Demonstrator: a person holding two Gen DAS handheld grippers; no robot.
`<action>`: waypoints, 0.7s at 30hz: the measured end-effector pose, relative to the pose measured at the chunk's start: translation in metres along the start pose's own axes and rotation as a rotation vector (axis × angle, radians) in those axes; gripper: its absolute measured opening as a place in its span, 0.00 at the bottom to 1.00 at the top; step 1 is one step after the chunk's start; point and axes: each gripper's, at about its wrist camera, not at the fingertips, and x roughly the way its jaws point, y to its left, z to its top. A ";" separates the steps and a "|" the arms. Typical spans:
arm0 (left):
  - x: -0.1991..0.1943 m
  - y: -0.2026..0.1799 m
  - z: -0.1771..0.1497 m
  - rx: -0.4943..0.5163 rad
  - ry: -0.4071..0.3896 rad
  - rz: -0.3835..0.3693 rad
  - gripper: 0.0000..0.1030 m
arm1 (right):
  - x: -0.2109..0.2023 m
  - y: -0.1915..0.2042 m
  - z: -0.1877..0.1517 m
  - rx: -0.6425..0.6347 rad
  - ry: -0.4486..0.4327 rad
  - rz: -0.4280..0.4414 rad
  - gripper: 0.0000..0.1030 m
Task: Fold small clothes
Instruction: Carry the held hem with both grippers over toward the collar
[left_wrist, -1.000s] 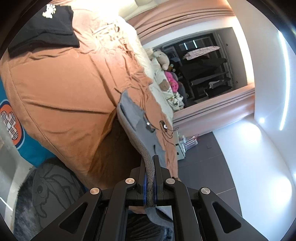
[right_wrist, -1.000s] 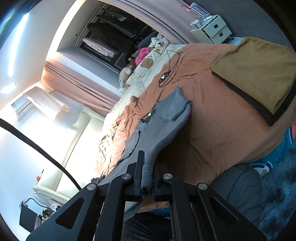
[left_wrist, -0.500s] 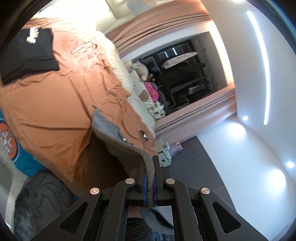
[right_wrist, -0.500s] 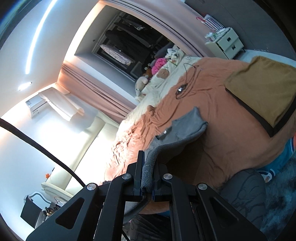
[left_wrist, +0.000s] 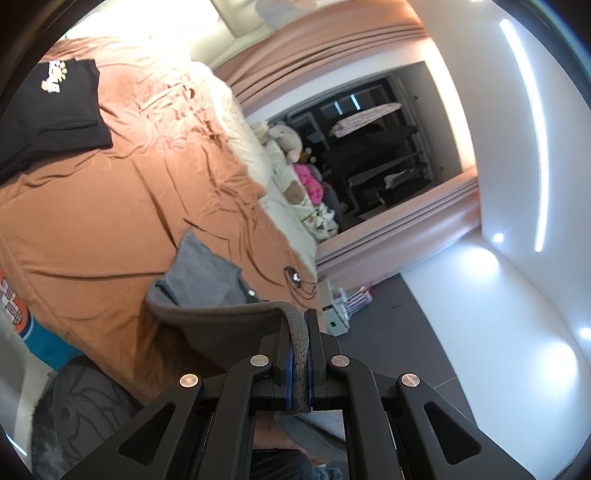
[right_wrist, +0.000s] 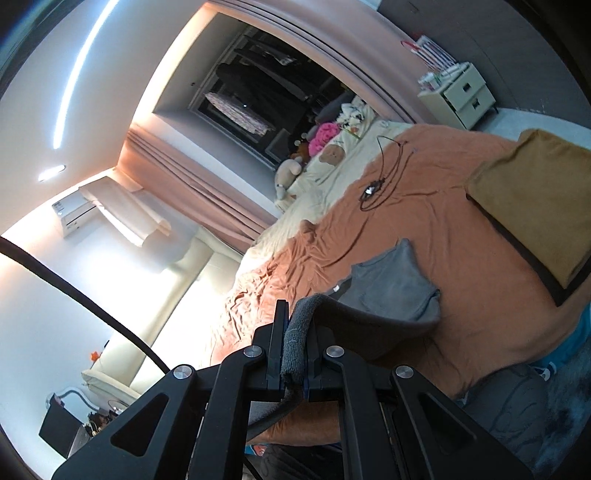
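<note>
A small grey garment (left_wrist: 207, 273) (right_wrist: 391, 284) is lifted off the orange bedspread (left_wrist: 92, 221) (right_wrist: 436, 229); its far end still rests on the bed. My left gripper (left_wrist: 300, 332) is shut on one rolled edge of the grey cloth. My right gripper (right_wrist: 295, 328) is shut on the opposite edge. The held hem arches up and over toward the part lying flat. A folded black shirt (left_wrist: 55, 110) lies at the far left of the bed. A folded mustard garment (right_wrist: 535, 199) with dark trim lies at the right.
A black cable with a small device (right_wrist: 373, 188) (left_wrist: 295, 277) lies on the bedspread beyond the grey garment. Stuffed toys (right_wrist: 325, 140) sit on the cream bedding. A white nightstand (right_wrist: 458, 96) stands by the bed. A dark patterned rug (left_wrist: 81, 406) lies below the bed edge.
Both grippers have risen and carried the held hem up and forward over the garment, so more cloth now hangs off the bed and the flat part looks shorter.
</note>
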 end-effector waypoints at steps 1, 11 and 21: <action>0.005 0.001 0.003 -0.005 0.004 0.001 0.04 | 0.008 -0.004 0.003 0.011 0.005 -0.002 0.02; 0.087 0.018 0.049 -0.026 0.021 0.072 0.04 | 0.106 -0.022 0.042 0.048 0.009 -0.070 0.02; 0.165 0.033 0.080 -0.048 0.044 0.148 0.04 | 0.159 -0.025 0.063 0.111 0.020 -0.102 0.02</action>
